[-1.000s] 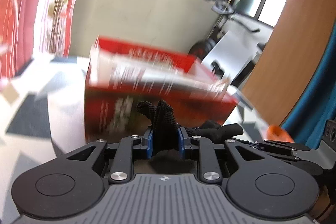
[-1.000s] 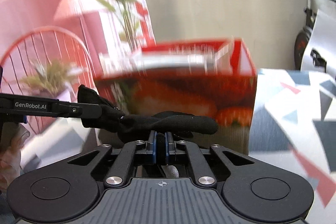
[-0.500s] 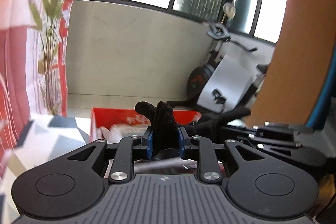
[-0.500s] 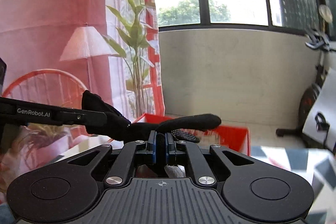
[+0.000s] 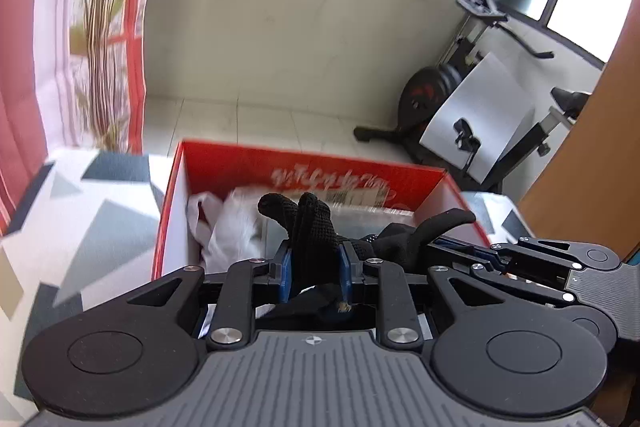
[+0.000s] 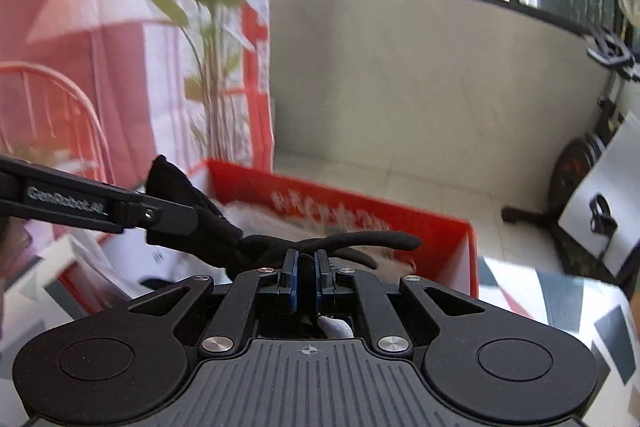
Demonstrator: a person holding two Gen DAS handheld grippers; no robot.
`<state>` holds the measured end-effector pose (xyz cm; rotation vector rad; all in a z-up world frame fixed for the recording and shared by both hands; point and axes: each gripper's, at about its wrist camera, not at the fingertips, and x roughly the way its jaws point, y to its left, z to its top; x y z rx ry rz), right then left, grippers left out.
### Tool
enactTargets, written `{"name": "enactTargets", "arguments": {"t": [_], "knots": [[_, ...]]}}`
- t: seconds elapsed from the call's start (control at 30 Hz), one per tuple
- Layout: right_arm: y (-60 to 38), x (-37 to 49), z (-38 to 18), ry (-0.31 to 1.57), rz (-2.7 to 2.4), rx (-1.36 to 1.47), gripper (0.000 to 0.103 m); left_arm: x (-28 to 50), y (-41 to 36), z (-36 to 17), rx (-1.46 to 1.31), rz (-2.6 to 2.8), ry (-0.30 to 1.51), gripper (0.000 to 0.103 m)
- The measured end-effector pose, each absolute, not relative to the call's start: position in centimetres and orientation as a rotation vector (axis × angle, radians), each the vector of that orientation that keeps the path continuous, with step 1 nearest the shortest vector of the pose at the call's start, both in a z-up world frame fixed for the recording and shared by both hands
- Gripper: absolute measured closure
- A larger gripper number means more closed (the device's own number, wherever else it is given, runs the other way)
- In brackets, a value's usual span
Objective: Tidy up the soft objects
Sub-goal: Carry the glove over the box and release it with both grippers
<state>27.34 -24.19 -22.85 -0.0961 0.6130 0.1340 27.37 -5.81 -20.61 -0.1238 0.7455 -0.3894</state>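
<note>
A black knit glove (image 5: 314, 227) is held between both grippers just above the near edge of an open red cardboard box (image 5: 304, 167). My left gripper (image 5: 314, 265) is shut on one end of the glove. My right gripper (image 6: 305, 273) is shut on the other end (image 6: 372, 239), and its arm shows in the left wrist view (image 5: 520, 259). The left gripper's arm shows in the right wrist view (image 6: 100, 207), clamping the glove's far end (image 6: 180, 195). White soft items (image 5: 228, 223) lie inside the box, which also shows in the right wrist view (image 6: 432, 227).
The box stands on a table with a grey, white and red geometric cloth (image 5: 80, 195). A plant (image 5: 100, 47) and red curtain are at the left. An exercise bike (image 5: 460, 95) stands on the floor behind. A wooden panel (image 5: 592, 131) is at the right.
Both grippers, still holding the glove, have come down and tilted toward the box. The box's open top and the white items inside now show below the glove.
</note>
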Motion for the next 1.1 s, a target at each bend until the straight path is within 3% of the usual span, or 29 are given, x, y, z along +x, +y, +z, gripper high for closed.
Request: {"name": "enactTargets", "arguments": {"t": [0.23,0.4,0.57,0.73,0.9,0.97,1.1], "knots": [[-24.4,28.3,-24.6,0.648,0.131,-0.056,0.094,28.5,-5.5,-22.1,-0.044,-0.386,0.784,0.078],[-24.8,27.9,-24.8,0.64,0.092,-0.026,0.082,28.6,-5.8,-22.3,0.016,-0.395,0.778,0.073],[-24.8,25.3,-24.1,0.554,0.074,-0.104,0.068,27.7,-5.5,-21.7,0.055,-0.374,0.738,0.044],[-25.3,22.7,-23.1,0.472,0.055,-0.1,0.066,26.3,-4.2,-20.3,0.041,-0.358,0.676,0.043],[-26.2,19.6,-22.2,0.368,0.031,-0.075,0.058,23.3,-2.4,-19.1,0.026,-0.36,0.589,0.038],[-26.9,18.4,-22.2,0.355,0.053,-0.063,0.045,21.8,-1.7,-19.0,0.032,-0.372,0.56,0.037],[-27.9,15.8,-22.6,0.338,0.057,-0.073,0.043,18.7,-0.4,-19.4,0.05,-0.352,0.529,0.036]]}}
